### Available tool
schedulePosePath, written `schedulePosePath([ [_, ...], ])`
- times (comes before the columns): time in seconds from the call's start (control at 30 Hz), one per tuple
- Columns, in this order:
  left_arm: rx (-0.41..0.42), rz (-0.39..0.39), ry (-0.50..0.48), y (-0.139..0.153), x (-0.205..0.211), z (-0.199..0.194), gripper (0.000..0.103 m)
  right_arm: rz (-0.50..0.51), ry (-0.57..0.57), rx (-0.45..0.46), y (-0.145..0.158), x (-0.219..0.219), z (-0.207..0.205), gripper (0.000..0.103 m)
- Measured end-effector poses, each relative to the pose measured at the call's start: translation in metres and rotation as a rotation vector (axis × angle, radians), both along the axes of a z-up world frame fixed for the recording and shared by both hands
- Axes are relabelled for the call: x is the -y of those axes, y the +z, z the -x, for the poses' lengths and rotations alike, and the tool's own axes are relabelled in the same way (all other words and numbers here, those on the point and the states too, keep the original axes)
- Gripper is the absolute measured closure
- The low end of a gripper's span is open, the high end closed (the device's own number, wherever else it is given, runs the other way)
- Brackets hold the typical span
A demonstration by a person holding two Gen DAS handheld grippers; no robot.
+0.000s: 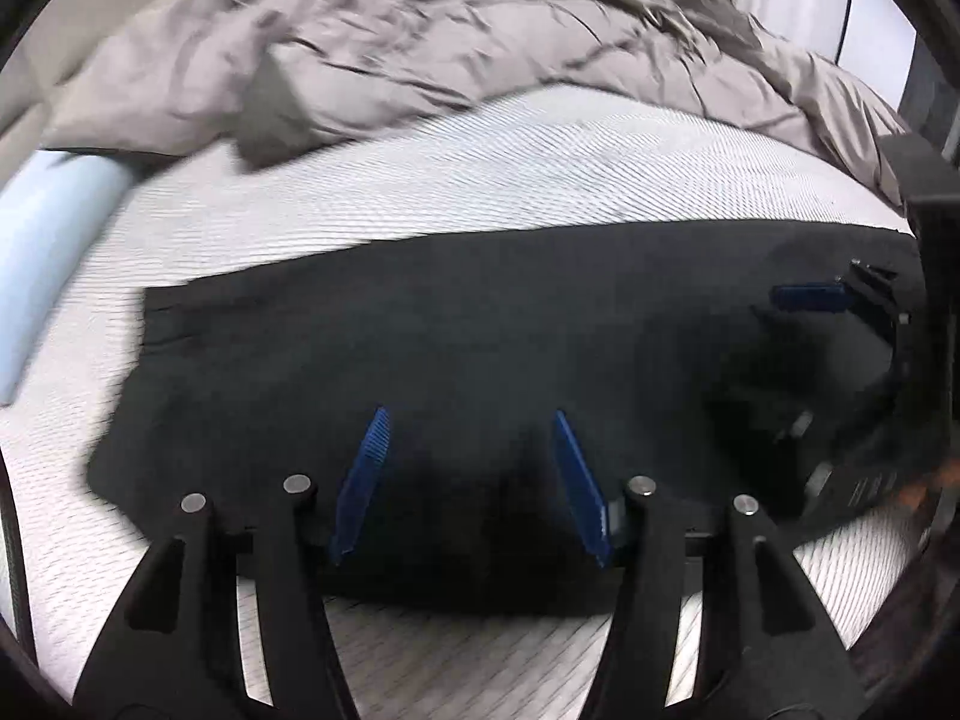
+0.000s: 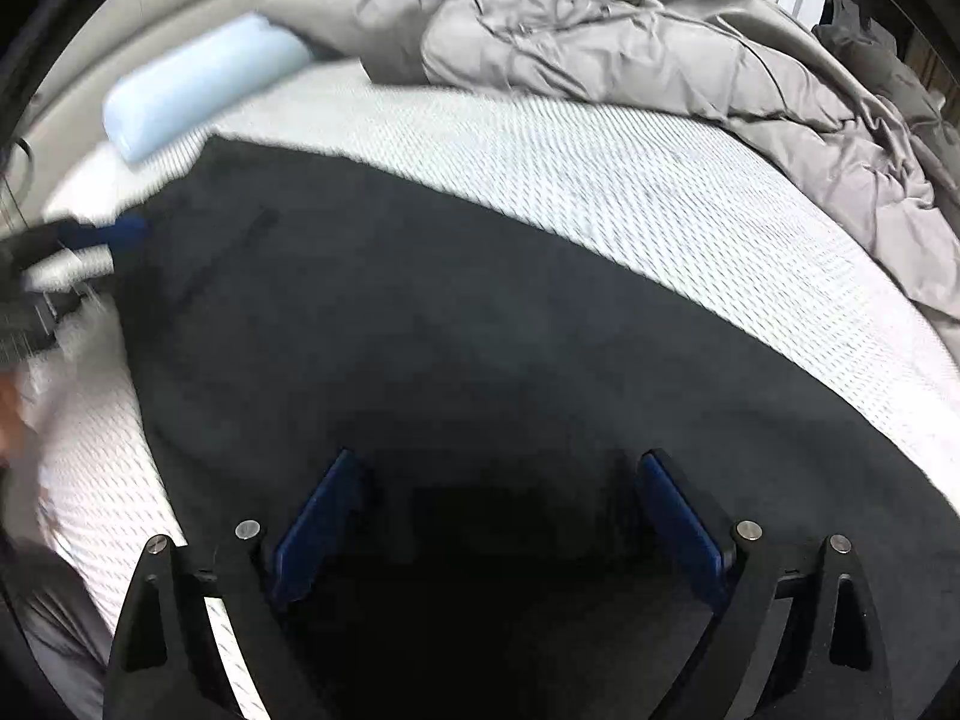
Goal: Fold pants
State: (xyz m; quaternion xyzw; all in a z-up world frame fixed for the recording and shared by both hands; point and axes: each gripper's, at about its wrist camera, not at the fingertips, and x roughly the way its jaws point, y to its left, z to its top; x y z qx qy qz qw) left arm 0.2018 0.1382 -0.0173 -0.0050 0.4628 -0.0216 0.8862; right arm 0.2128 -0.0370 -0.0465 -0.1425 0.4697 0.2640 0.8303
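Observation:
Dark pants lie flat across the white textured mattress; they also fill the middle of the right wrist view. My left gripper is open and empty, its blue pads just above the pants near their front edge. My right gripper is open and empty, low over the pants. The right gripper also shows at the right edge of the left wrist view. The left gripper shows blurred at the left edge of the right wrist view, by the pants' end.
A crumpled grey duvet is heaped along the far side of the bed, also in the right wrist view. A light blue bolster pillow lies at the left end of the mattress.

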Motion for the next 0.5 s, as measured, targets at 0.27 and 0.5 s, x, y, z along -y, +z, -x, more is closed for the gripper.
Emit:
schedulePosePath([
  [0.27, -0.063, -0.034, 0.059, -0.030, -0.007, -0.042, 0.056, 0.153, -0.038, -0.003, -0.018, 0.032, 0.011, 0.011],
  [0.5, 0.023, -0.007, -0.146, 0.004, 0.053, 0.028, 0.048, 0.019, -0.014, -0.016, -0.002, 0.049, 0.032, 0.014],
])
